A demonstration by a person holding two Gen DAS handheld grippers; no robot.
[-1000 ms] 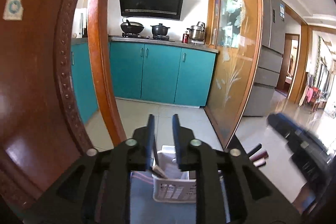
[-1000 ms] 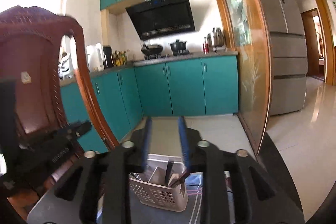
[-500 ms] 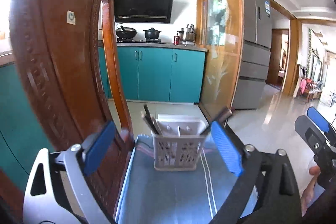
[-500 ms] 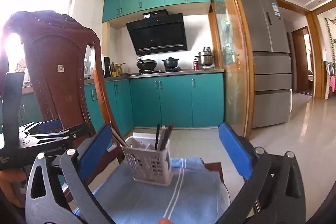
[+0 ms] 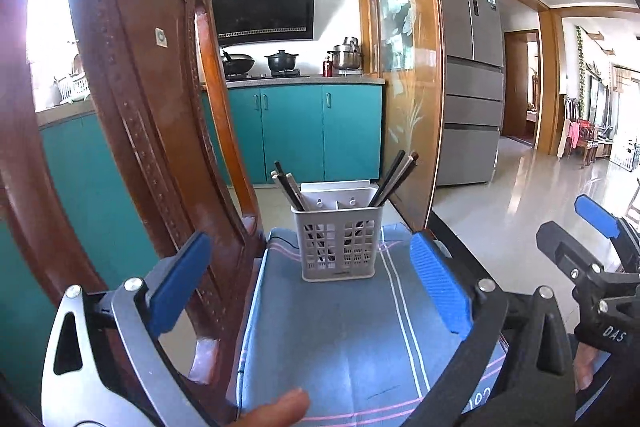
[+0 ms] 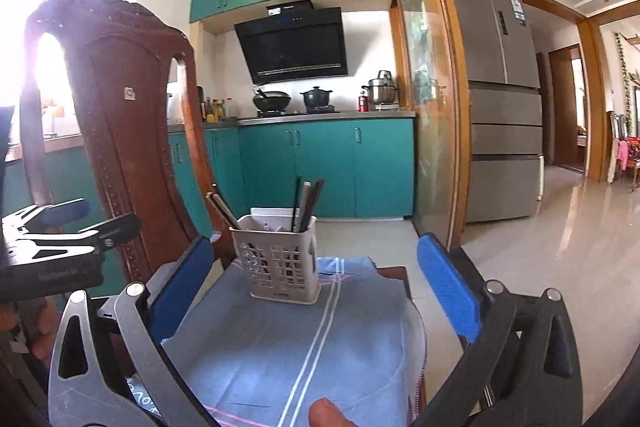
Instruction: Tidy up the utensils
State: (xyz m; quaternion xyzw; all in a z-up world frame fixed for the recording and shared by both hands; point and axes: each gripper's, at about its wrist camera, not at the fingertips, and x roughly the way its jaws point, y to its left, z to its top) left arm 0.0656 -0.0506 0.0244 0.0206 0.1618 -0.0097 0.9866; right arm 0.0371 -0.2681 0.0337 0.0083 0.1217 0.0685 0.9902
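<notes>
**Both grippers free, basket loaded**

Keep the left gripper and right gripper clear of the basket; both have jaws spread wide, holding nothing. Check nothing lies loose on the blue cloth. The basket, pale perforated plastic, stands upright on it near the chair back, dark chopsticks leaning out both sides.

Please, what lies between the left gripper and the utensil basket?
Only bare blue cloth: in the left wrist view, nothing stands between the open left gripper and the utensil basket.
</notes>
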